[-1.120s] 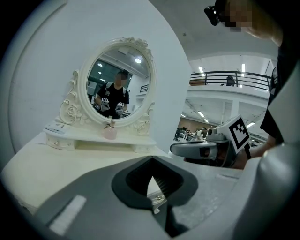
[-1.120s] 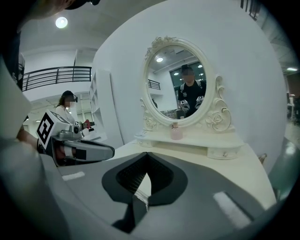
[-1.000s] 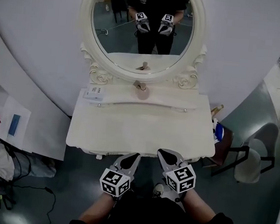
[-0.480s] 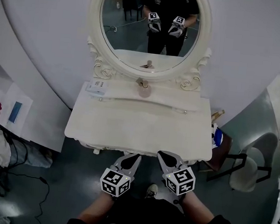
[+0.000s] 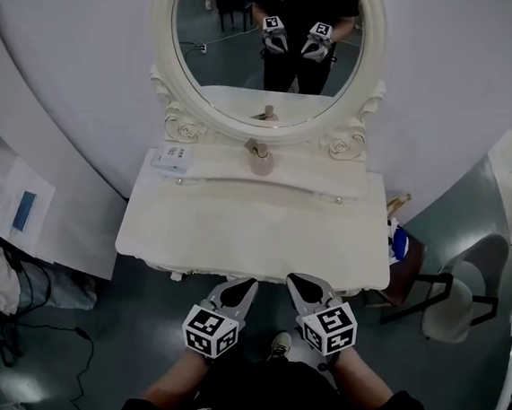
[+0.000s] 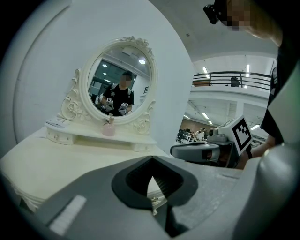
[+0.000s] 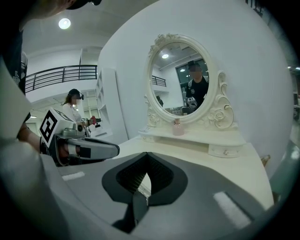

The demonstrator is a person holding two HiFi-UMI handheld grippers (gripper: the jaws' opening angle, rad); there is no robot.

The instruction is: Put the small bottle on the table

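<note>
The small pink bottle (image 5: 259, 161) stands upright on the raised shelf at the back of the white dressing table (image 5: 253, 240), just under the mirror. It also shows in the left gripper view as the bottle (image 6: 108, 127) and in the right gripper view as the bottle (image 7: 178, 127). My left gripper (image 5: 246, 285) and right gripper (image 5: 297, 279) hang side by side just off the table's front edge, far from the bottle. Both are shut with nothing between the jaws, as seen at the left gripper (image 6: 151, 158) and the right gripper (image 7: 147, 153).
An oval mirror (image 5: 267, 47) in an ornate white frame rises behind the shelf. A flat white box (image 5: 172, 158) lies at the shelf's left end. A dark side stool with small items (image 5: 402, 245) and a chair (image 5: 451, 309) stand to the right; cables lie on the floor at left.
The head view has shifted slightly. Both grippers stay in the same place before the table's front edge, still shut.
</note>
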